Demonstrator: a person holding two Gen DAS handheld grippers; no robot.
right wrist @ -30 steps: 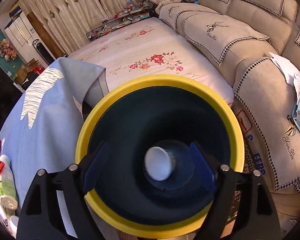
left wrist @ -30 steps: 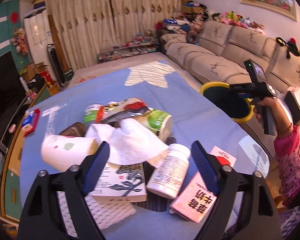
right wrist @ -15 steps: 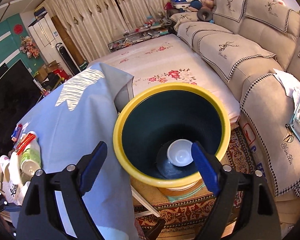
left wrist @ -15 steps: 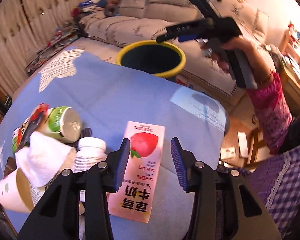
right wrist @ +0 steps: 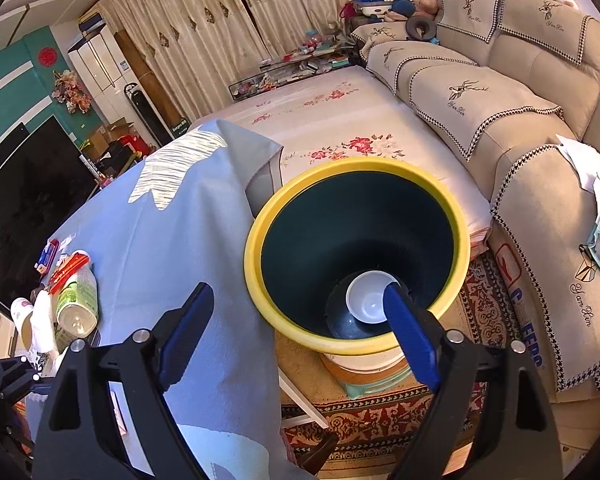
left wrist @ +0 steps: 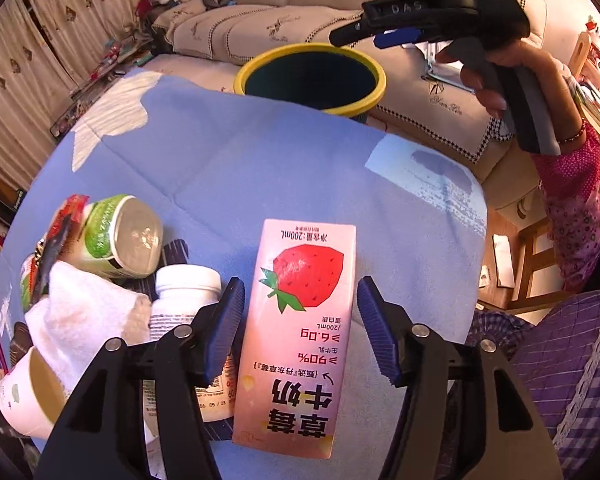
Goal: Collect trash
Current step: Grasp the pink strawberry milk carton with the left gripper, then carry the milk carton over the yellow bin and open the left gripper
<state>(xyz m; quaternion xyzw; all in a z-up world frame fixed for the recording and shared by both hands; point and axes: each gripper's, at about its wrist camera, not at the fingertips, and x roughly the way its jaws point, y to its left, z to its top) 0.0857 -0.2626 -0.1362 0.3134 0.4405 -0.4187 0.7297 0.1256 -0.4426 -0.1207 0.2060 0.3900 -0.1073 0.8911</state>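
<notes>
The left gripper (left wrist: 300,328) is pointing steeply down at the table with its two blue-padded jaws spread and opening wider, straddling a pink milk carton (left wrist: 300,332) that is lying flat on the blue tablecloth (left wrist: 260,160); the pads are standing just clear of the carton's long edges and are not pressing it. The step in hand appears to be picking up the next piece of trash, and the next move likely calls for lowering the jaws around the carton's sides and closing on it before carrying it to the bin. The carton is showing a red strawberry, large Chinese characters reading strawberry milk, "200mL", "≥6.0g" and "≥90%", all upside down from this view. Just beside the left jaw a white pill bottle (left wrist: 188,320) is lying, its small print too fine to read, and beyond it a crumpled white tissue (left wrist: 80,320), a paper cup (left wrist: 28,396) and a green-labelled tipped cup (left wrist: 120,236) are sitting in a cluster. Farther off, a yellow-rimmed dark bin (left wrist: 312,76) is standing just past the table's far edge, in front of a beige sofa. The right gripper (right wrist: 300,320) is hovering over that bin with jaws spread wide and nothing between them; a white bowl (right wrist: 370,302) is lying at the bin's bottom. The right gripper's body is showing raised letters that seem to read "DAS".
</notes>
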